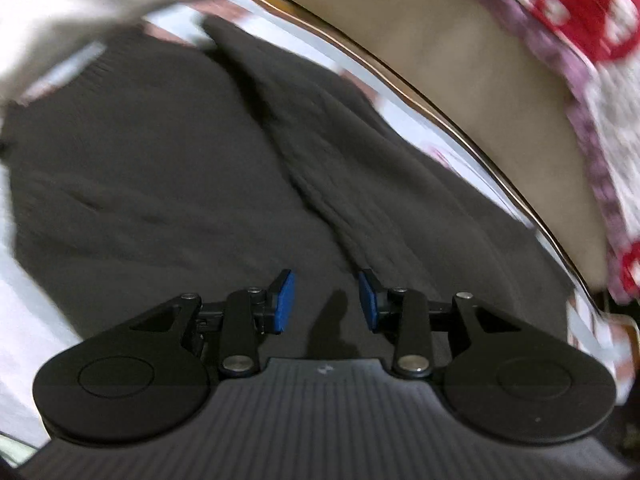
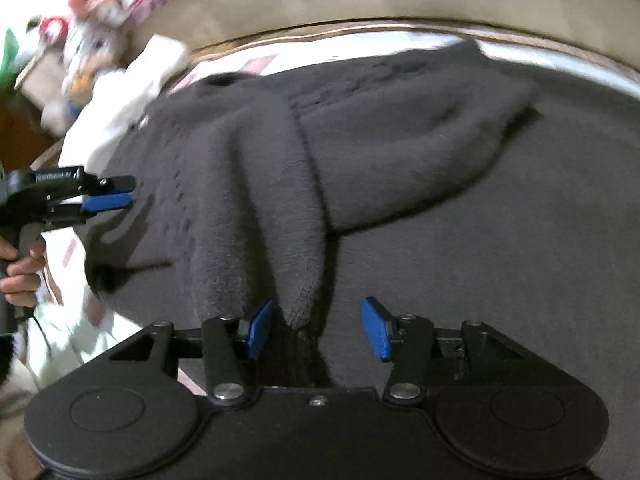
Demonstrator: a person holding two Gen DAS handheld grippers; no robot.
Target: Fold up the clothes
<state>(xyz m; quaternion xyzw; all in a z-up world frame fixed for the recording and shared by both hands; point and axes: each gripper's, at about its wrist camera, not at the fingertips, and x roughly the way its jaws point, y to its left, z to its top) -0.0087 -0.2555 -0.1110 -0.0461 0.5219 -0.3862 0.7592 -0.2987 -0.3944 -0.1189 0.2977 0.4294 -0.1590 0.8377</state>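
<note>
You are hovering both grippers empty: left gripper [image 1: 326, 300] narrowly parted, right gripper [image 2: 318, 330] wider (sleeves already laid inward), over the dark grey sweater [image 2: 400, 168] spread across the table [image 2: 360, 30].

Dark grey knit sweater [image 2: 400, 152], blue-padded black fingers [image 1: 285, 300], red, white and purple patterned cloth [image 1: 592, 20], beige floor [image 1: 460, 72]

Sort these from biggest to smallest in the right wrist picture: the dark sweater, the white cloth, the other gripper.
1. Dark sweater
2. White cloth
3. Left gripper

The cloth and gripper look close in size, so that order is unsure.
</note>
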